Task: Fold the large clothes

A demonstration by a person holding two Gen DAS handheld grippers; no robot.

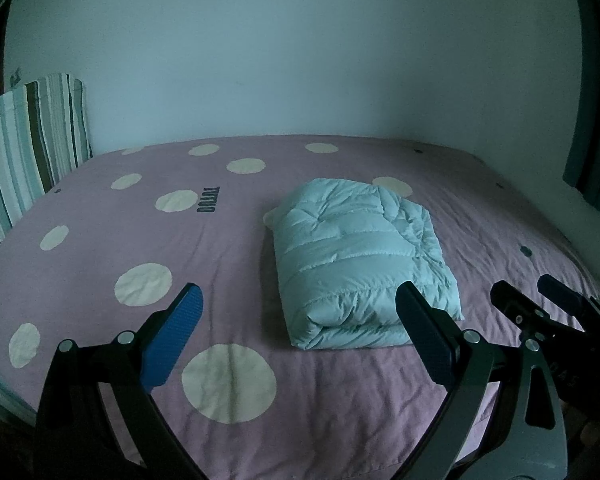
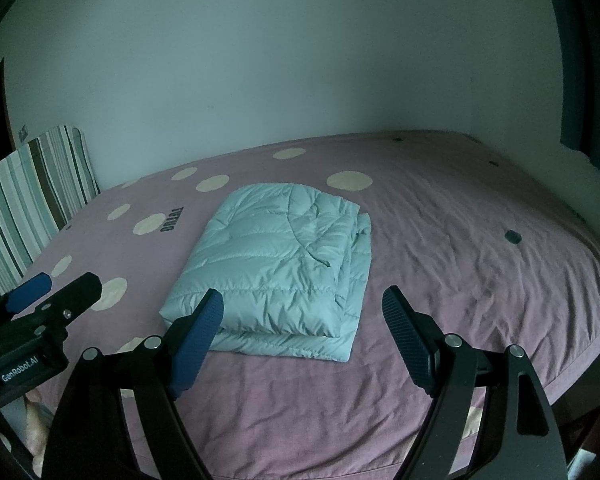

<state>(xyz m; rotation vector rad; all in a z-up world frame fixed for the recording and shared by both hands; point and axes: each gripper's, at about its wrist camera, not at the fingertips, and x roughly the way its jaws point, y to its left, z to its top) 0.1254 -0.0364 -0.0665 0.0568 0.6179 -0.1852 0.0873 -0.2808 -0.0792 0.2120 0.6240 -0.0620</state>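
L claw (image 1: 298, 300) & R claw (image 2: 303, 304): both w/ jaws apart, nothing between, hovering over near edge of bed (image 2: 460, 240). Folded pale-blue puffer jacket (image 2: 276, 264) lies just beyond, mid-bed on purple dotted sheet. Striped pillow (image 1: 28, 136) at far left against wall.

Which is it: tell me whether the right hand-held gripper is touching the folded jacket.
Apart. In the right wrist view the right hand-held gripper stands open above the bedspread, nearer the camera than the folded jacket, gripping nothing.

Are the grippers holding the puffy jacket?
No. Both the left gripper and right gripper are open and empty; the folded jacket lies loose on the bed.
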